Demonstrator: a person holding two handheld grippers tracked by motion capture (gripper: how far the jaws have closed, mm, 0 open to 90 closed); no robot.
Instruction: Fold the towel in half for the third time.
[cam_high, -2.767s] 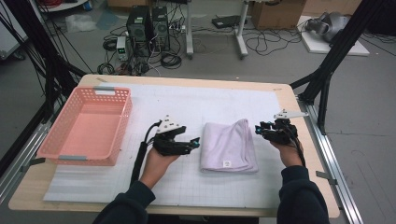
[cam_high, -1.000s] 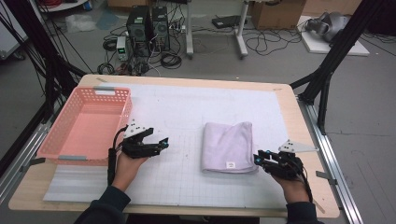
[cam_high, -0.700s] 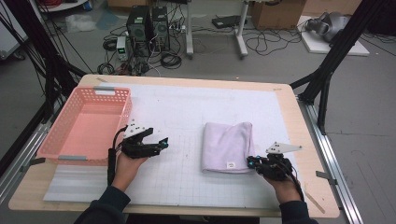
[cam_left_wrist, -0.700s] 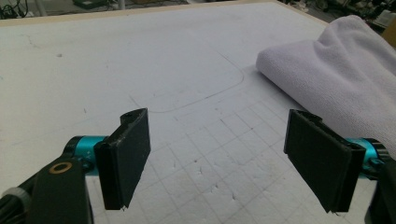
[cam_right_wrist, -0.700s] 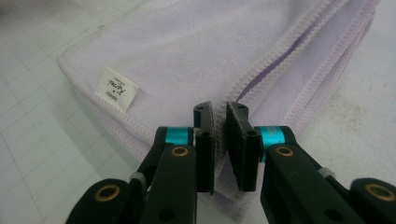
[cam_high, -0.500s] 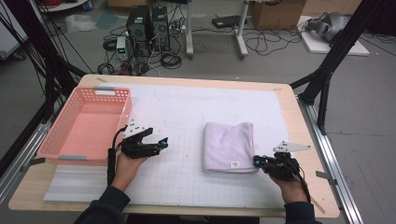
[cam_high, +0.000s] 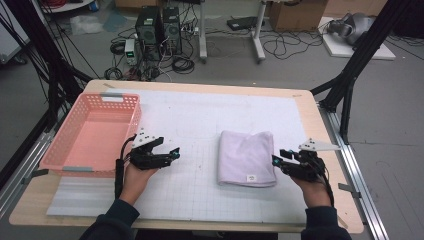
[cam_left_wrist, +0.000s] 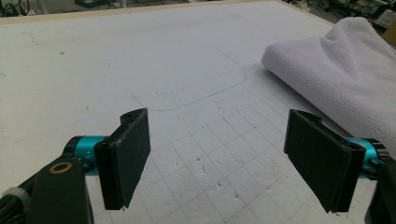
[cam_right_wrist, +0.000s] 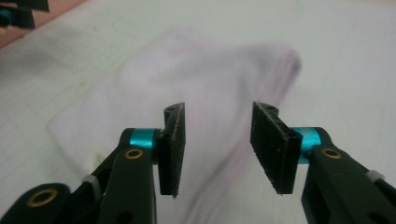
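A folded pale lilac towel (cam_high: 247, 159) lies on the white grid mat (cam_high: 200, 115), right of the middle. My right gripper (cam_high: 275, 162) hovers at the towel's near right edge and points left at it. Its jaws have just been opening, and in the right gripper view my right gripper (cam_right_wrist: 219, 144) stands open with nothing between the pads, the blurred towel (cam_right_wrist: 187, 79) beyond them. My left gripper (cam_high: 172, 152) rests left of the towel, apart from it. In the left gripper view my left gripper (cam_left_wrist: 224, 158) is wide open over bare mat, with the towel (cam_left_wrist: 345, 79) at the upper right.
A pink plastic basket (cam_high: 90, 132) stands at the table's left edge, just behind my left hand. The mat stretches bare behind the towel and between the two hands. Black frame legs and cables stand beyond the table's far edge.
Both hands left the towel's sides: the left went toward the basket, the right toward the near right corner. Over the last second the right gripper nudged in at that corner, then backed off slightly.
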